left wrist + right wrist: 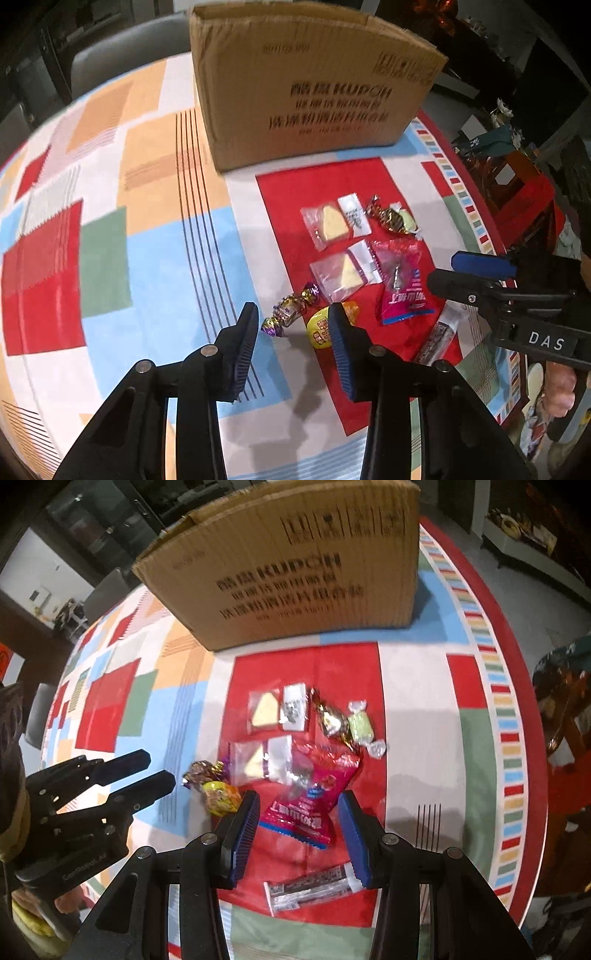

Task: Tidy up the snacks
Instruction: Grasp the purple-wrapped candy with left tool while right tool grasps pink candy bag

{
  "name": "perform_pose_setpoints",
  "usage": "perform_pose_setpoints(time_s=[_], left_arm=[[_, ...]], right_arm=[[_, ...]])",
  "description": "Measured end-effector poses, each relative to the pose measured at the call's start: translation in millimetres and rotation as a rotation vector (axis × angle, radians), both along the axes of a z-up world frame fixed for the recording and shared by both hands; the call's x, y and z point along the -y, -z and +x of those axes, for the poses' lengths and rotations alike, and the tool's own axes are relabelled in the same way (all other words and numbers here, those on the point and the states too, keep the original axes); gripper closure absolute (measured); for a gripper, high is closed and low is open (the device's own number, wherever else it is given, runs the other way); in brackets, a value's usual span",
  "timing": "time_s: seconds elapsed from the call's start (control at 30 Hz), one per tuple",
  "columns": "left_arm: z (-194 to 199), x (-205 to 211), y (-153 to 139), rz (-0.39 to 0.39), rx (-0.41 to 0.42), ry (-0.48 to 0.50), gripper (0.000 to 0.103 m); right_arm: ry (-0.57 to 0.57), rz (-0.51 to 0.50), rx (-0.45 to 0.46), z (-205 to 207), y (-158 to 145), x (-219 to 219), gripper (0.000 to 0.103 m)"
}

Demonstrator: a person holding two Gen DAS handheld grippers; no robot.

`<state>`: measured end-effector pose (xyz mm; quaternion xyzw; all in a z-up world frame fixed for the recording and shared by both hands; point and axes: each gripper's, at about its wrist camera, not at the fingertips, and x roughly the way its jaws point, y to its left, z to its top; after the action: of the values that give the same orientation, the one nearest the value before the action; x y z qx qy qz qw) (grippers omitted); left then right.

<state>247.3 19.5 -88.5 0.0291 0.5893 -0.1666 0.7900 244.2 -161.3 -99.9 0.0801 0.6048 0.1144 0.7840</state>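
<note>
Our tabletop point(413, 709) wears a patchwork cloth in a dim room; a carton point(295, 568) stands behind. Snacks lie on the red patch; the pink packet point(314, 801) runs diagonally. Left claw point(291, 347) and right claw point(299, 834) hang released.

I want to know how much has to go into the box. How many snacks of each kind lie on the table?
Clear packets with a yellow wedge: 2
Twist-wrapped candies, gold, green, purple: 3
Round yellow snack: 1
Pink bag: 1
Dark bar: 1
Total: 8
</note>
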Motion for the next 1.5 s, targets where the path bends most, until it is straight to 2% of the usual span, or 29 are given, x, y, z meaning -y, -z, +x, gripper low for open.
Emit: perform_pose_setpoints(time_s=[0.53, 0.67, 0.8, 0.87, 1.1, 1.27, 1.5], left_arm=[[18, 2, 38, 0.014, -0.076, -0.036, 0.067], [20, 3, 44, 0.010, -0.093, -0.040, 0.070], [20, 2, 45, -0.003, -0.099, -0.049, 0.072], [21, 3, 45, -0.015, -0.104, -0.050, 0.077], [21, 5, 45, -0.017, -0.102, -0.062, 0.078], [21, 4, 45, -0.019, -0.104, -0.079, 0.078], [17, 3, 38, -0.022, -0.078, -0.099, 0.079]], right_arm=[[0.056, -0.030, -0.060, 16, 29, 0, 0.058], [0.047, -0.016, -0.078, 19, 37, -4, 0.058], [0.035, -0.038, -0.083, 21, 42, -9, 0.058], [0.033, -0.037, -0.084, 21, 44, -10, 0.058], [0.021, -0.059, -0.084, 25, 47, -16, 0.058], [0.009, -0.055, -0.081, 26, 47, -19, 0.069], [-0.004, -0.065, -0.051, 17, 41, -13, 0.071]])
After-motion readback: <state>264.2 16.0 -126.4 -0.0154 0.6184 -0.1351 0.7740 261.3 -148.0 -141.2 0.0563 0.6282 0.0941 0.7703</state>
